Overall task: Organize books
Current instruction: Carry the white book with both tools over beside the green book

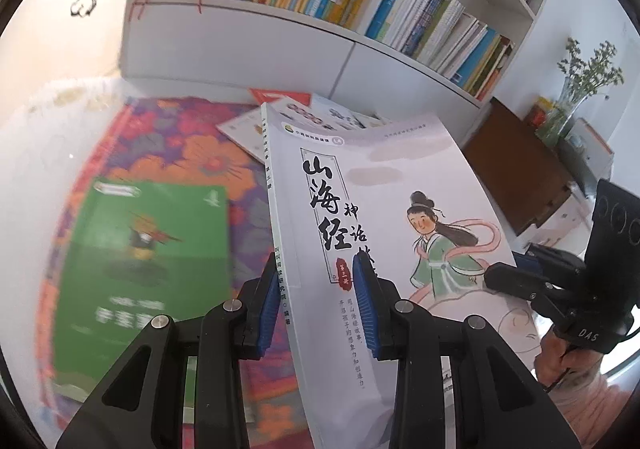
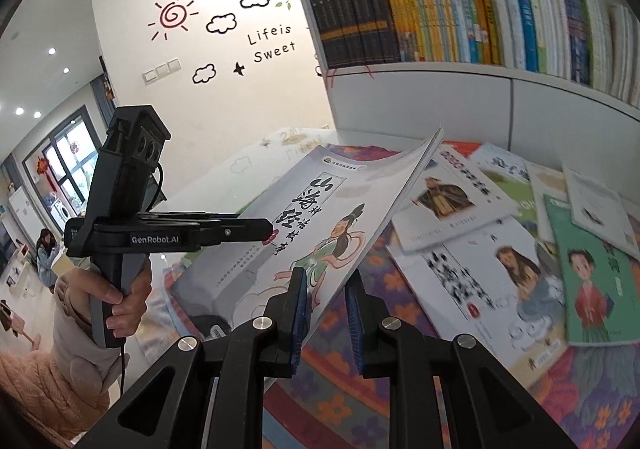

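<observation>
The white storybook [image 1: 384, 217] is up off the flowered cloth [image 1: 192, 153], held in the air by both grippers at once. The left gripper [image 1: 320, 301] has its blue pads closed on the spine edge at the near end of the book, one pad against the spine side and the other on the front cover. The right gripper [image 2: 326, 313] pinches the opposite long edge near the bottom corner, its jaws nearly together with the thin page edge between them. In the left wrist view the book's long axis runs from the near end, between the fingers, away toward the white bookcase [image 1: 256, 45], with the title end far and the spine on the left; the cover faces up and to the right, tilted rather than flat. The far top corner of the cover curls upward in the right wrist view. Left of the raised book a green book [image 1: 148, 249] lies flat on the cloth, blurred. To the right and beyond, loose books [image 2: 500, 249] lie overlapping in a scatter, leaving little bare cloth on that side. The bookcase shelf [image 2: 460, 25] is packed with upright spines; above the cloth, between book and shelf front, the space is open.
</observation>
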`<state>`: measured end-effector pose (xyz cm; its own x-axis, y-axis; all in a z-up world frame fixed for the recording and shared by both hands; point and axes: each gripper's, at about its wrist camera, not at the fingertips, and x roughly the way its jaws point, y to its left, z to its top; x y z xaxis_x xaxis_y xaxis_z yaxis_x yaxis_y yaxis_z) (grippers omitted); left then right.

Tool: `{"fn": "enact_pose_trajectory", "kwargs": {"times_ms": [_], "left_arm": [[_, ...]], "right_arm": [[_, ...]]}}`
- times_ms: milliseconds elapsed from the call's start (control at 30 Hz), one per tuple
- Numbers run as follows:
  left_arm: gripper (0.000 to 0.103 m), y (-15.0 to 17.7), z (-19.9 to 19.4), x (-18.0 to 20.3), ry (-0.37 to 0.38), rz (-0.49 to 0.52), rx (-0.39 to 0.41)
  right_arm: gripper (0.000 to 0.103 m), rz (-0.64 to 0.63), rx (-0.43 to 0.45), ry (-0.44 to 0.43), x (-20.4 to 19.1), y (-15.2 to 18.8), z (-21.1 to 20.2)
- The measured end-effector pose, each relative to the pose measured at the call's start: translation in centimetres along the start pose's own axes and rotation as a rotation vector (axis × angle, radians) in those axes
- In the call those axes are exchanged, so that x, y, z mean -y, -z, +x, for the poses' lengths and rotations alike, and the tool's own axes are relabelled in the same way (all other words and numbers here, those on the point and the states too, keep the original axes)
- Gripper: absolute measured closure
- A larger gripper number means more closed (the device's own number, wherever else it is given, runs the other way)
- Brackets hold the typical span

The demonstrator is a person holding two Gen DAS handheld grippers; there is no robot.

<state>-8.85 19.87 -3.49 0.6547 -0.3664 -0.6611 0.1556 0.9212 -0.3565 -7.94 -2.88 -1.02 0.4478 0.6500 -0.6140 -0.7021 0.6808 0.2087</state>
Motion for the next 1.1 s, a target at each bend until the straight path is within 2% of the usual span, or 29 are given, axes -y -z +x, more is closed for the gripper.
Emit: {"fn": "enact_pose_trajectory", "kwargs": {"times_ms": [167, 267, 500, 733, 967, 1100], "left_arm": [[0.072, -1.2, -1.5, -3.2, -0.043, -0.031, 0.014], [0.072, -1.6, -2.5, -4.8, -0.071, -0.04, 0.034], [0.072, -1.3, -3.6, -9.3, -0.093, -0.072, 0.035], [0.072, 0.3, -2.1, -14.1, -0.109, -0.153, -0.023], [0.072, 1.6, -0.7, -15.8, -0.118, -0.173, -0.062], [0.071, 1.7, -0.1, -16.6, -0.149, -0.186, -0.066]], "right_arm": [[0.085, -0.001, -0.027, -0.04, -1.2, -1.7, 3.1], [0.084, 0.015, -0.045, -0.094, -2.1, -2.6, 5.5], [0.084, 0.01, -0.066, -0.141, -4.7, -3.4, 9.4], [0.084, 0.007, -0.122, -0.14, -6.6, -2.6, 14.2], [0.084, 0.069, -0.211, -0.143, -6.8, -0.7, 17.8], [0.084, 0.055, -0.212, -0.114, -7.0, -0.6, 18.4]]}}
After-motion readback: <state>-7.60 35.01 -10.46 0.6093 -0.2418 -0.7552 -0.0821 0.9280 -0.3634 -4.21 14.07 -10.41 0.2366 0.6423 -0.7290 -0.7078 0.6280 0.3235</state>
